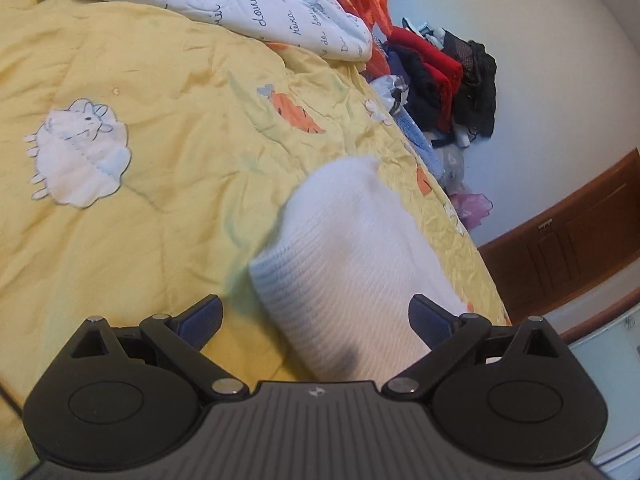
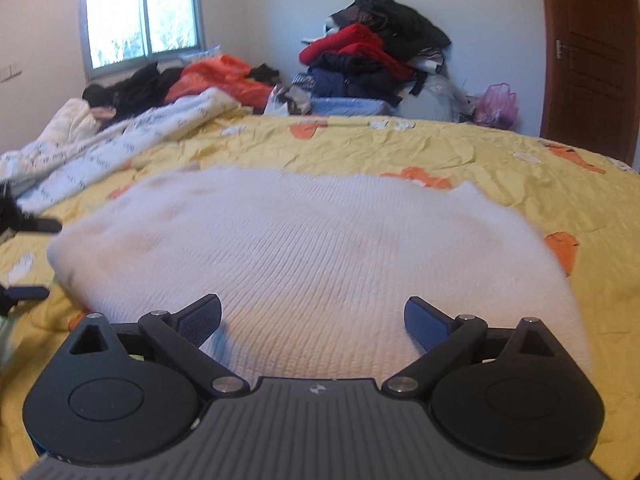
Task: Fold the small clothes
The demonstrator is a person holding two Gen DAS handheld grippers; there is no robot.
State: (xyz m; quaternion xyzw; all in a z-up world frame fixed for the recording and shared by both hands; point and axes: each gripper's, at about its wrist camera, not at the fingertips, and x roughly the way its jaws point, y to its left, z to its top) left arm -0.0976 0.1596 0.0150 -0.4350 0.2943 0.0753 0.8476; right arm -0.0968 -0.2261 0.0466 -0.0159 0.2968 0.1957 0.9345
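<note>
A white ribbed knit garment [image 2: 304,256] lies folded flat on the yellow bedspread [image 2: 520,168]. In the left wrist view it [image 1: 344,264] runs from the centre toward the lower right, with a dark smudge near its lower end. My left gripper [image 1: 316,314] is open and empty, its fingers spread on either side of the garment's near end. My right gripper [image 2: 314,316] is open and empty, just above the garment's near edge. The left gripper's fingers [image 2: 24,292] show at the left edge of the right wrist view.
A white quilt with printed script [image 1: 256,4] is bunched at the bed's far side. Piles of red, black and blue clothes [image 2: 372,60] stand against the wall past the bed. A wooden door [image 2: 592,52] is at the right, a window [image 2: 140,20] at the back.
</note>
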